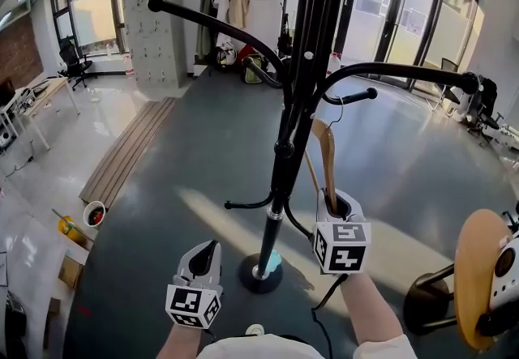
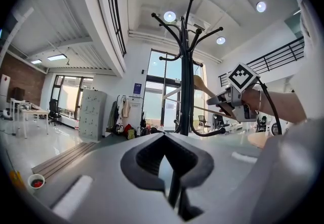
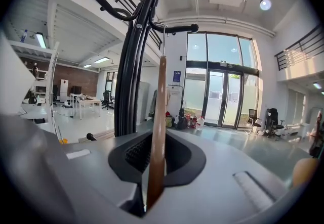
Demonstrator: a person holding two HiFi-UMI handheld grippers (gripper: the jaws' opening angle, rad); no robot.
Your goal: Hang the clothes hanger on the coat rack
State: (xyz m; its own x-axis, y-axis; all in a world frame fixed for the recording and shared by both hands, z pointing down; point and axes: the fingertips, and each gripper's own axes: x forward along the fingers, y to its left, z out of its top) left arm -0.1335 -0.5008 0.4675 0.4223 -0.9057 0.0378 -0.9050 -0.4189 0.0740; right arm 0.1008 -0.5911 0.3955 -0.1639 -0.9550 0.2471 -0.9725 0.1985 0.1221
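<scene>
Right gripper: jaws clamped on the wooden clothes hanger, gripping its lower end. In the right gripper view the hanger runs straight up out of the closed jaws, edge-on.
Hanger's wire hook is up at the short arm on the right side of the black coat rack. In the right gripper view the hook loops over that arm, but I can't tell if it is seated on it.
Hanger body sits just right of the rack pole, near but apart.
Left gripper: low, near-left of the rack's round base, jaws closed with nothing between them; its own view confirms this. It points at the pole and sees the right gripper holding the hanger beside it.
1 wooden stool near-right. Grey locker cabinet far left.
</scene>
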